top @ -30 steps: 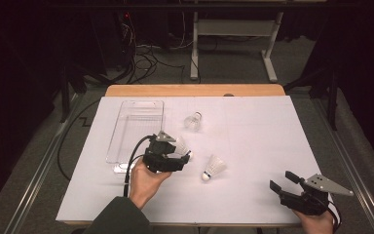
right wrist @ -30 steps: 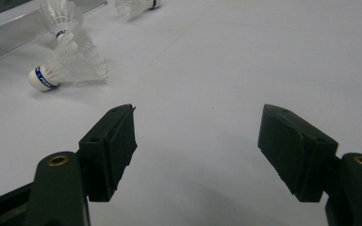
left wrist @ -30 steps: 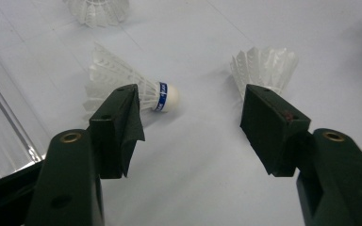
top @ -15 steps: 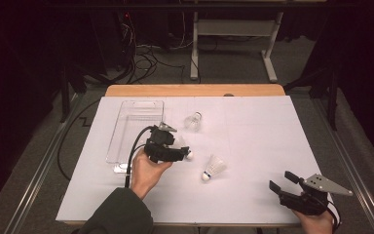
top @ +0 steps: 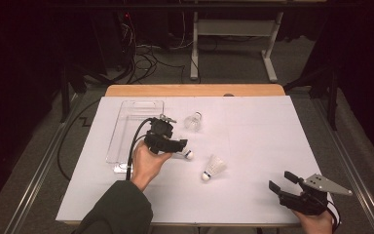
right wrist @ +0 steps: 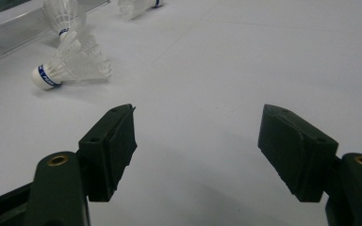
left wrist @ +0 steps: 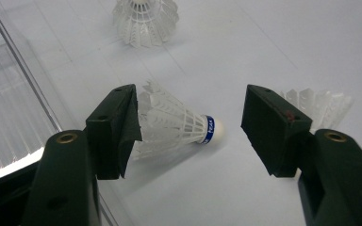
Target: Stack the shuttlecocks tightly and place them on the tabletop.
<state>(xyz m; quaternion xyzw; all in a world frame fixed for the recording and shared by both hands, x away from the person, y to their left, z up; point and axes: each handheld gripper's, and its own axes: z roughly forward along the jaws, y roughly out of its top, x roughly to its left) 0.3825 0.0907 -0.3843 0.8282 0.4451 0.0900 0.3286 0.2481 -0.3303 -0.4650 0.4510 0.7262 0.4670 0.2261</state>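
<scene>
The left tongs (left wrist: pixel 188 129) stand open around a shuttlecock (left wrist: pixel 174 123) lying on its side just beside the tray (top: pixel 126 126), cork toward one pad, skirt against the other. Closing along that axis could crush the thin white feathers or squirt the light cone out. Tray is clear hard plastic; worktop (top: pixel 253 122) is smooth white. The right tongs (right wrist: pixel 198 141), well away from the tray, are open and empty
</scene>
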